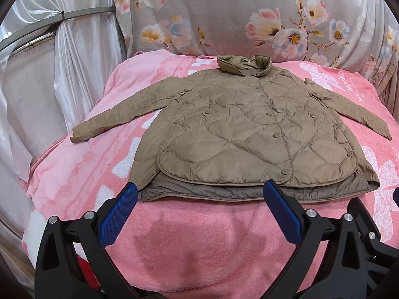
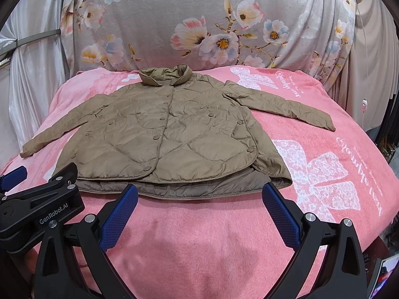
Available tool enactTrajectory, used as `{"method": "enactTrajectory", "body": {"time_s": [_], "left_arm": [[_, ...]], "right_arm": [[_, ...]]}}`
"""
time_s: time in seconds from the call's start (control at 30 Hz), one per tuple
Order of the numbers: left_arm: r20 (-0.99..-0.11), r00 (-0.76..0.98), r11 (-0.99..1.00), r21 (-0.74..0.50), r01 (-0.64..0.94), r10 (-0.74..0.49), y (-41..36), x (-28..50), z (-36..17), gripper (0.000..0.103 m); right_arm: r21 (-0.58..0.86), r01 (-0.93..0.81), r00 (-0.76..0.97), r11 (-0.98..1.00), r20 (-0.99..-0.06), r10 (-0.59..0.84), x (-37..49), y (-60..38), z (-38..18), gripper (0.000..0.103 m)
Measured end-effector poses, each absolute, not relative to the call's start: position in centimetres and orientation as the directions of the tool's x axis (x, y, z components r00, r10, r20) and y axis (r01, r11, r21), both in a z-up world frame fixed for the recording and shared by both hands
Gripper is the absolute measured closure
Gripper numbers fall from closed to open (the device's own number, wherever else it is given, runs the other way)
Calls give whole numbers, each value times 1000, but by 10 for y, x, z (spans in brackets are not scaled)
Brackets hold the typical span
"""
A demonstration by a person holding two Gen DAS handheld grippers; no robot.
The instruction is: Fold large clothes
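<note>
On the bed: jacket lies flat, front up, snapped shut, on the pink blanket, collar toward the floral cloth at the back.
Sleeves: both spread out to either side of the jacket body, cuffs resting on the blanket.
Hem: nearest edge of the jacket, a darker lining layer showing just below the front panel.
Left claw: fingers wide apart, holding nothing, just short of the hem, a little above the blanket.
Right claw: fingers also spread, empty, near the hem; the left claw sits just beside it toward the jacket's left sleeve.
Weight, as I judge it: light, a thin quilted puffer with little fill.
Stiffness: soft and limp, likely to sag between two grip points, yet springy enough to puff open after a fold.
Surface: smooth, shiny shell, probably slippery against the pads; a shallow pinch may slide off.
Where to grip: a cuff or the sleeve near the shoulder seam first, pinching through both layers; afterwards the hem corners.
Risk: the fleecy blanket may drag up with the fabric if the claw bites too low.
</note>
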State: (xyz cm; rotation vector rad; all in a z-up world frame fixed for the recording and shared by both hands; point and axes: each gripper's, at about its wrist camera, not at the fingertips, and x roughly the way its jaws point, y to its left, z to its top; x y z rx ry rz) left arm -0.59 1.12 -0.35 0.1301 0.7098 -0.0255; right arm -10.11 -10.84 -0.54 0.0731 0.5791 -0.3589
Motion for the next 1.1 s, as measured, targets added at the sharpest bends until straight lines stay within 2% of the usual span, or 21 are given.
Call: {"method": "enactTrajectory", "body": {"time_s": [1.1], "left_arm": [[-662,747,994,110,14,63,29,-8,-6,5]], "right_arm": [[-33,319,783,947,-553,-284,-96,-93,-8,5]]}}
